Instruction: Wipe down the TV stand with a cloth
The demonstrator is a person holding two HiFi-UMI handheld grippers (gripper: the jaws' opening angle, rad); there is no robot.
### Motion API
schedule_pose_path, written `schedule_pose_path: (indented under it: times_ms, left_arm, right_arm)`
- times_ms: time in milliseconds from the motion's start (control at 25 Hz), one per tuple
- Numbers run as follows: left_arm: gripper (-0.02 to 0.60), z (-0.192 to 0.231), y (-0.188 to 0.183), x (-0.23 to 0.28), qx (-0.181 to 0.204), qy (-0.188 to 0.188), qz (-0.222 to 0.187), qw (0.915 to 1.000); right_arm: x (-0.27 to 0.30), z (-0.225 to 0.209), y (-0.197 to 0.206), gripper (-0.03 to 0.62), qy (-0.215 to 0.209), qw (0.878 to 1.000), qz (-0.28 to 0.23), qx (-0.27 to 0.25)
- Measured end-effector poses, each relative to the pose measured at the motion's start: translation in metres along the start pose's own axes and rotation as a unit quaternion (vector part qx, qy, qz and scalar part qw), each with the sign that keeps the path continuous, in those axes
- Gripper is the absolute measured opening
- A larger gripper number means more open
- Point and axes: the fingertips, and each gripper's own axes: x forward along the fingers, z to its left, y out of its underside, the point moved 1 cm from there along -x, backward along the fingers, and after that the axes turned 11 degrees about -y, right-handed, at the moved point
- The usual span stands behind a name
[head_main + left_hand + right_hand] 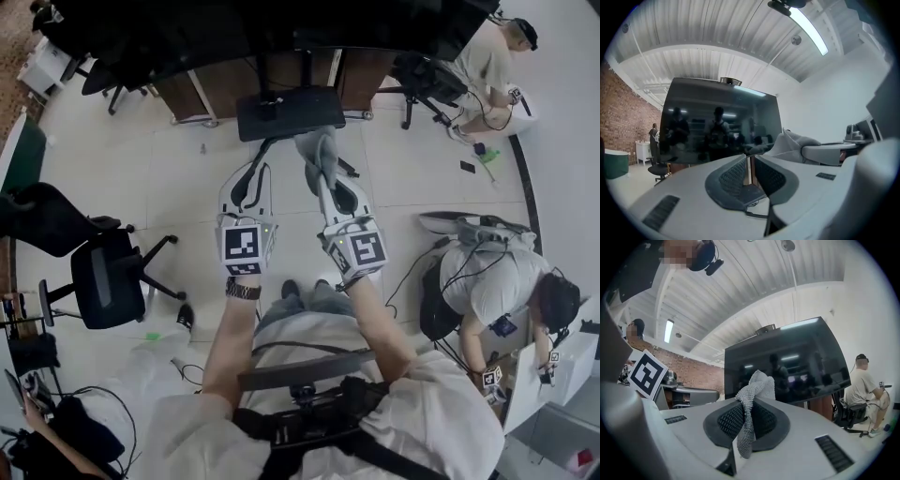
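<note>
While the white left gripper [749,169] hovers with its jaws drawn almost together on nothing, the white right gripper [749,423] beside it pinches a grey knitted cloth [754,390], held up just short of the black flat-based TV stand [291,112] beyond.

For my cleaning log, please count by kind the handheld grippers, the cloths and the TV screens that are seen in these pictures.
Grippers: 2 (left gripper, nothing in its claw; right gripper, claw shut on the cloth)
Cloths: 1 (cloth)
TV screens: 1 (TV)
Total: 4
</note>
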Motion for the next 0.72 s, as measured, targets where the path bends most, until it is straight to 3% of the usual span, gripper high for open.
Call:
schedule_pose_path:
  times_ms: [320, 720]
  left_arm:
    - [0.081, -0.055, -0.010, -0.024, 0.007, 0.003, -0.002, 1.0000]
    - [0.083, -0.076, -0.011, -0.033, 0.026, 0.011, 0.001, 0.9996]
  right_arm:
    - [-0.053, -0.017, -0.001, 0.023, 0.001, 1.000, 0.016, 0.025]
    - [-0.062, -0.015, 0.006, 0.025, -0.011, 0.998, 0.012, 0.053]
